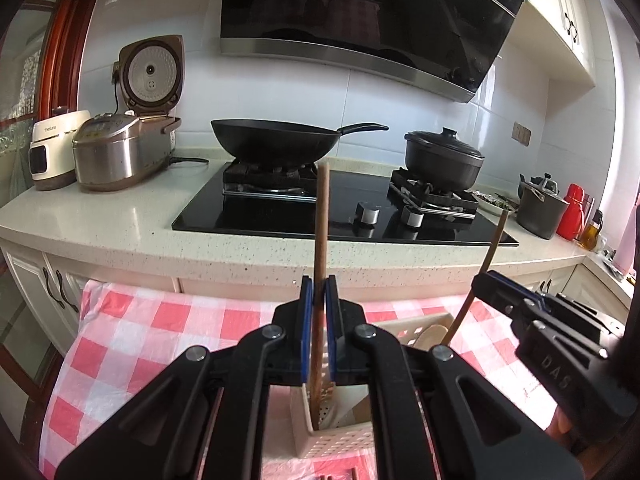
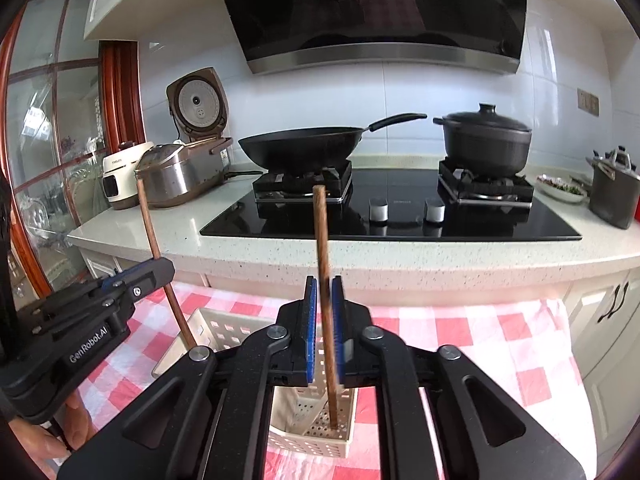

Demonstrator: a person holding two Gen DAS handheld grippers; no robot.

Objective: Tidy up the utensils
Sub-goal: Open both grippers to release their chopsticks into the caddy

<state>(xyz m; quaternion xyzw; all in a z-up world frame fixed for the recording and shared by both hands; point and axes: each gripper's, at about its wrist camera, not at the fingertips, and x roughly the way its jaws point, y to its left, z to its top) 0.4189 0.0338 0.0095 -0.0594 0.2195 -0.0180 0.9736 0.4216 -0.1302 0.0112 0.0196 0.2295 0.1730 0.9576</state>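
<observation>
My left gripper (image 1: 319,294) is shut on a brown wooden chopstick (image 1: 321,232) that stands upright, its lower end inside a cream perforated utensil basket (image 1: 340,438). My right gripper (image 2: 324,300) holds a second wooden chopstick (image 2: 322,236) upright between its blue pads, its tip resting on the basket's perforated floor (image 2: 320,426); a thin gap shows beside the stick. The right gripper also shows in the left wrist view (image 1: 486,280), the left gripper in the right wrist view (image 2: 158,266). A wooden spoon (image 1: 430,336) lies in the basket's far compartment.
The basket stands on a red-and-white checked cloth (image 1: 132,332) in front of a speckled counter (image 1: 100,208). On the counter are a black hob with a wok (image 1: 276,142) and a lidded pot (image 1: 442,158), a rice cooker (image 1: 120,152) at left, and pots and bottles at right.
</observation>
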